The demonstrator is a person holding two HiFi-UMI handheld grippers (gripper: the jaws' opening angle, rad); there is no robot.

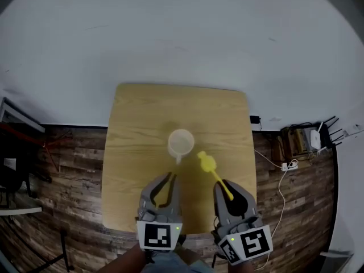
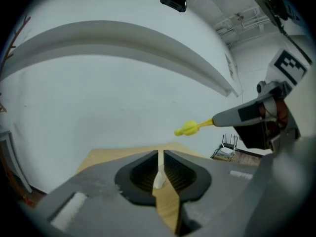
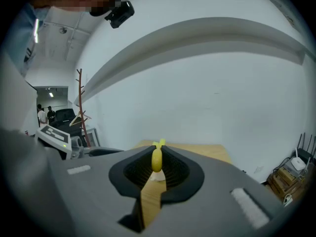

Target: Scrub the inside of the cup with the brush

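A white cup [image 1: 181, 143] stands upright near the middle of the wooden table [image 1: 142, 112], its handle turned toward me. My left gripper [image 1: 170, 178] hovers just short of that handle, jaws parted by a narrow slit with nothing between them; through the slit the cup [image 2: 159, 179] shows ahead of the left gripper [image 2: 160, 155]. My right gripper [image 1: 227, 194] is shut on the handle of a yellow brush [image 1: 207, 163], whose head points up and left, beside the cup's right side. The brush [image 3: 156, 159] sits clamped in the right gripper [image 3: 157, 154]; the brush [image 2: 187, 128] also shows in the left gripper view.
The table's near edge lies under both grippers. Wooden floor surrounds the table. Cables and a power strip [image 1: 288, 165] and a white router [image 1: 314, 137] lie at the right. Dark furniture [image 1: 14, 175] stands at the left. A coat stand [image 3: 80, 107] is far off.
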